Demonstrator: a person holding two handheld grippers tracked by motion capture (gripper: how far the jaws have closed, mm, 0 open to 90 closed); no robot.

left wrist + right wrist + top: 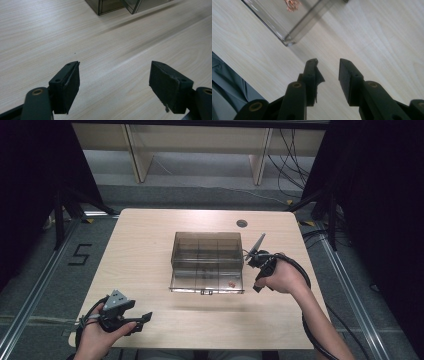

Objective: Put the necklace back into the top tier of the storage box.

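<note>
Pale wood grain covers the table (145, 250) where we work, with grey floor around it and a small dark round disc (242, 223) near the far edge. Nothing lies between our grippers and the clear box (207, 261), which sits at the middle of the table. We see smoky see-through walls, inner dividers forming compartments, and a flap lying open flat on the near side. A small reddish piece (231, 283) rests in its near right compartment. Our right gripper (255, 265) is just beside the box's right wall, jaws parted and empty above bare wood. Our left gripper (142, 317) sits well apart at the near left corner, jaws spread wide and holding nothing.
</note>
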